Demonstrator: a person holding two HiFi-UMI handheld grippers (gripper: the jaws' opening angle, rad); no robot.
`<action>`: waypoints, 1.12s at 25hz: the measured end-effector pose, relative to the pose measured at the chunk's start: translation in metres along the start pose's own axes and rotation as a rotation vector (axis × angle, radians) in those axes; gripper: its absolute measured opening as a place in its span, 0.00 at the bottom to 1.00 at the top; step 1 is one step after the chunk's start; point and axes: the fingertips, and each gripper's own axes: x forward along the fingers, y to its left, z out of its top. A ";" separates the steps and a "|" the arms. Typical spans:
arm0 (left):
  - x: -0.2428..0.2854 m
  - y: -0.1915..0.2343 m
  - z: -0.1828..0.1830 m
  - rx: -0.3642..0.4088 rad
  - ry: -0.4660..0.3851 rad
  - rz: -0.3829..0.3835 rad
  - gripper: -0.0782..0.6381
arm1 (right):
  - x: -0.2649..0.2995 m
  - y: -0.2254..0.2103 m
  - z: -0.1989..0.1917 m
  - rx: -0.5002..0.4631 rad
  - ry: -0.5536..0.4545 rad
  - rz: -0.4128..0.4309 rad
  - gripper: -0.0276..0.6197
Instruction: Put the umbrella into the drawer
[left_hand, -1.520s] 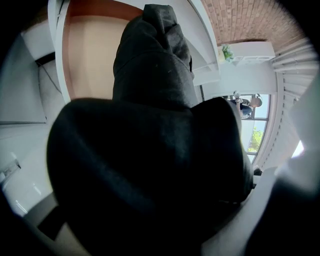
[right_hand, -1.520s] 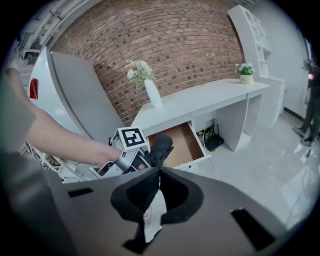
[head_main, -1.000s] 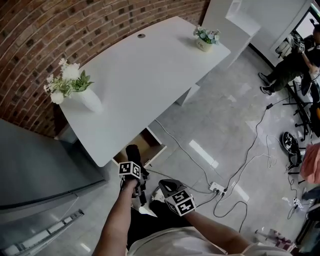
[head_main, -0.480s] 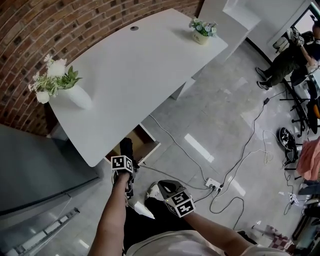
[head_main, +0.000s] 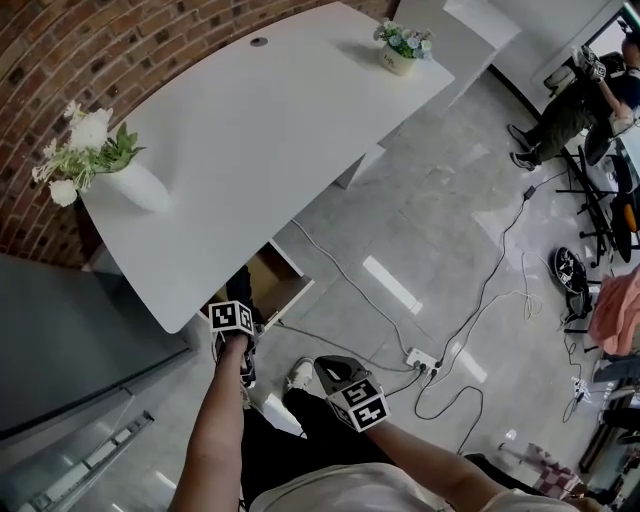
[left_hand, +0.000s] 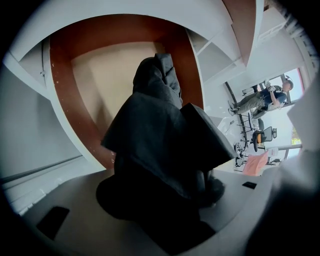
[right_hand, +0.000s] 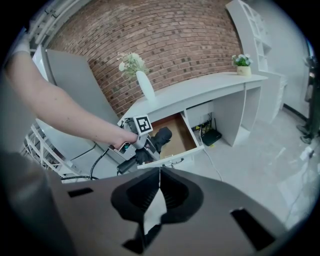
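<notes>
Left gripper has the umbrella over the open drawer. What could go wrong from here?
1. Loose fabric flares from the umbrella in the left gripper. It may snag on the rim of the drawer, or stick up and stop the drawer from closing.
2. The desktop overhangs part of the drawer, so the umbrella's far end could knock its edge.

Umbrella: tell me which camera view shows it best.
The left gripper view: the folded black umbrella fills the frame, gripped above the open drawer. The right gripper view shows it small over that drawer. The head view shows only a dark sliver at the desk edge.
</notes>
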 end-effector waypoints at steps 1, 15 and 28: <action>0.001 0.001 0.002 0.002 -0.005 0.008 0.45 | 0.002 -0.001 0.000 0.002 0.000 0.001 0.07; 0.006 0.011 0.015 -0.009 -0.082 0.028 0.46 | 0.024 -0.001 0.002 0.011 -0.009 0.033 0.07; 0.016 0.010 0.024 -0.049 -0.151 -0.007 0.48 | 0.012 -0.008 0.001 0.095 -0.014 -0.022 0.07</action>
